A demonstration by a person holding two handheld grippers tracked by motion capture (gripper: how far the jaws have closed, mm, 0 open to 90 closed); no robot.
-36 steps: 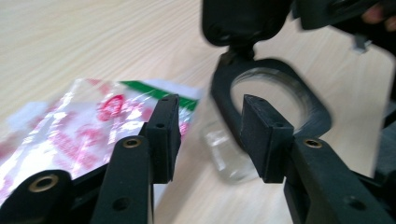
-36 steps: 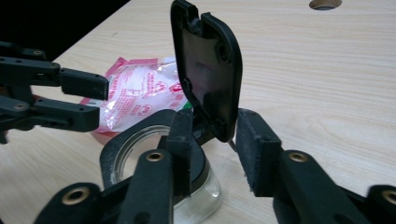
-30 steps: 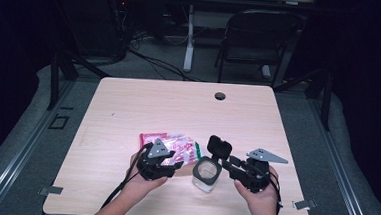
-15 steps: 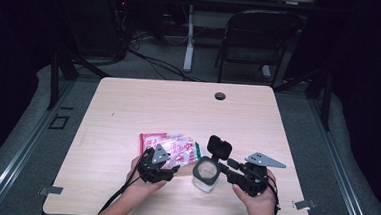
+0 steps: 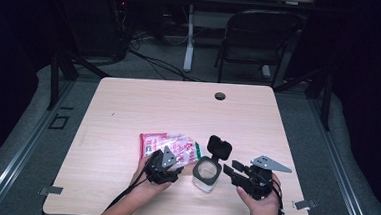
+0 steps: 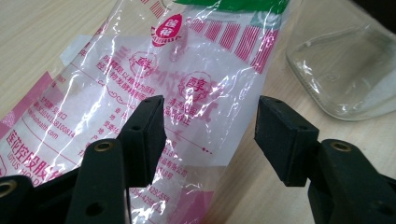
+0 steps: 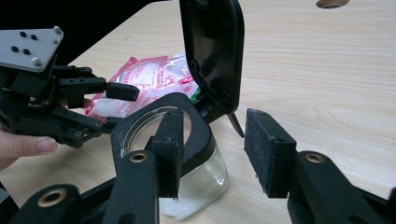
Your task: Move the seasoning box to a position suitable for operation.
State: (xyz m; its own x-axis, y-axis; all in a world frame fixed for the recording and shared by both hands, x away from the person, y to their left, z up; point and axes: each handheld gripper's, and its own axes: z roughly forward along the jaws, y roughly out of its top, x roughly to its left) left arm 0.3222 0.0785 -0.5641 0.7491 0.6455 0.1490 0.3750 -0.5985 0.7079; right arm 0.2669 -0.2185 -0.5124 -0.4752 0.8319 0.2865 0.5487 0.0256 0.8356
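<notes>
Hands at the near table edge in the high view, each holding a gripper. Left gripper (image 5: 167,167) sits just at the near end of the plastic bag (image 5: 168,144); in the left gripper view its jaws stand apart with nothing clamped, hanging just over the clear, pink-and-red printed bag (image 6: 187,93), left jaw above the bag film, right jaw above bare wood beside the bag edge; contact with the film can't be told. Right gripper (image 5: 237,171) is on the right, grey three-cornered plate on top, jaws also spread and empty, pointing toward the glass jar (image 5: 206,173). In the right gripper view the jar (image 7: 196,182) stands upright on the table right in front of the jaws, left jaw overlapping its black rim, right jaw clear of it off to the side; whether the left jaw touches the rim can't be told. Jar's black flip lid (image 7: 212,51) is hinged open, standing up at the far side. Some white granules at the jar bottom. Jar sits between the two grippers, bag just beside it to the left and a bit farther back. Farther out, bare wood table (image 5: 178,107) with a round cable hole (image 5: 220,96) near the far edge. Beyond the table, a dark folding chair (image 5: 257,41) and cables on the floor.
</notes>
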